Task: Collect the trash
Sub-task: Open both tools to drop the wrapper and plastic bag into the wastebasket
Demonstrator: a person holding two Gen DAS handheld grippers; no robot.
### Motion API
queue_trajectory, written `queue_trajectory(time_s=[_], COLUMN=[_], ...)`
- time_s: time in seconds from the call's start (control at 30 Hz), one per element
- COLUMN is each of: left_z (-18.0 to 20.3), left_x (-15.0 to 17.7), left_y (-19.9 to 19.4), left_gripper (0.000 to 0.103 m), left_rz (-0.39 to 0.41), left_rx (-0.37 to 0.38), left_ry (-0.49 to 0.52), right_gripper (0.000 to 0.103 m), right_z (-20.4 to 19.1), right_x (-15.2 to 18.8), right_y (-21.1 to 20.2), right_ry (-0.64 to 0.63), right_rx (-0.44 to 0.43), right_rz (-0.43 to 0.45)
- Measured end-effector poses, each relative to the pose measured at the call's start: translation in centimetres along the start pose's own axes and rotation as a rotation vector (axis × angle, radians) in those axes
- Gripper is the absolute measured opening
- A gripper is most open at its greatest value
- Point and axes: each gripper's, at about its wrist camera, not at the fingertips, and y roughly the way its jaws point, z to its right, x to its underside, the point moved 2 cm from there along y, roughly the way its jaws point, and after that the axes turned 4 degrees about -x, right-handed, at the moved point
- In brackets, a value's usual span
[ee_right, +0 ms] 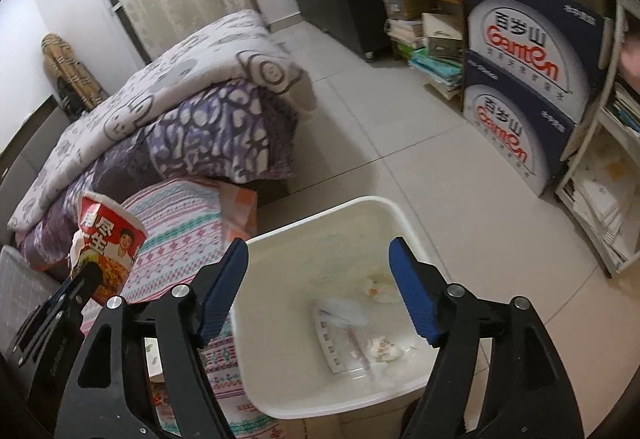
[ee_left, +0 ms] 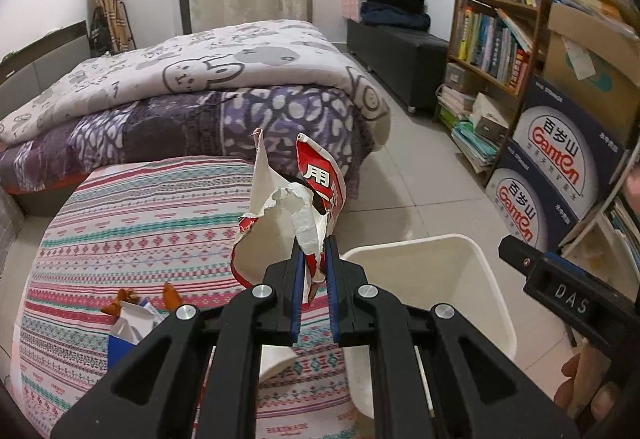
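My left gripper (ee_left: 314, 245) is shut on the torn rim of a red and white instant noodle cup (ee_left: 288, 215) and holds it above the striped cloth, just left of the white bin (ee_left: 492, 279). The cup also shows in the right wrist view (ee_right: 110, 243), held by the left gripper at lower left. My right gripper (ee_right: 318, 255) is open and empty, hovering over the white bin (ee_right: 280, 231). Crumpled tissues (ee_right: 382, 349) and a plastic wrapper (ee_right: 340, 331) lie inside the bin.
A striped patterned cloth (ee_left: 140, 223) holds a blue and white carton (ee_left: 130, 331) and orange scraps (ee_left: 120, 303). Folded quilts (ee_left: 200, 87) lie behind. Bookshelves (ee_left: 496, 19) and stacked water boxes (ee_left: 556, 167) stand right. Tiled floor (ee_right: 440, 175) lies between.
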Motion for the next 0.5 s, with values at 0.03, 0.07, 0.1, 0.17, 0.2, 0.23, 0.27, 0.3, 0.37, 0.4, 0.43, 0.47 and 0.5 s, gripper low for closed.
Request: queue_trajectory(time_s=[0.03,0.07,0.1,0.17,0.2,0.23,0.27,0.3,0.37,0.4,0.43,0.47,0.5], left_z=[0.3,0.7,1.1,1.9,2.3,2.6,3.0,3.5,4.2,4.6,4.9,5.3,5.7], left_x=[0.1,0.1,0.2,0.3,0.4,0.5,0.5,0.6,0.8,0.9,1.1,1.3,1.4], left_y=[0.0,0.1,0.1,0.3,0.4,0.5,0.7,0.9,1.1,1.2,1.3,1.4,1.5], left_gripper=[0.010,0.010,0.010,0.010,0.010,0.010,0.010,0.010,0.010,0.010,0.010,0.010,0.011], left_rz=[-0.001,-0.004,-0.006,-0.013,-0.018,-0.021,-0.028,-0.034,-0.042,-0.048,-0.050,-0.055,-0.061], left_rx=[0.004,0.011,0.016,0.028,0.035,0.040,0.047,0.054,0.065,0.072,0.077,0.083,0.089], left_ry=[0.004,0.010,0.013,0.026,0.034,0.038,0.045,0.050,0.060,0.068,0.072,0.080,0.087], right_gripper=[0.071,0.072,0.073,0.074,0.074,0.075,0.076,0.077,0.080,0.080,0.080,0.081,0.082], right_z=[0.6,1.1,1.6,2.5,2.9,3.5,4.0,4.2,5.0,5.3,5.5,5.8,6.0], right_x=[-0.1,-0.3,-0.4,-0.6,-0.6,-0.7,-0.8,-0.8,-0.9,-0.9,-0.9,-1.0,-1.0], right_y=[-0.1,-0.3,-0.4,-0.6,-0.6,-0.7,-0.8,-0.9,-1.1,-1.2,-1.3,-1.4,-1.5], right_ry=[0.011,0.021,0.032,0.050,0.059,0.071,0.079,0.084,0.098,0.103,0.106,0.110,0.114], right_rx=[0.014,0.025,0.037,0.052,0.059,0.070,0.078,0.084,0.099,0.104,0.107,0.111,0.114], right_rz=[0.005,0.011,0.016,0.020,0.022,0.025,0.027,0.028,0.036,0.039,0.041,0.043,0.044])
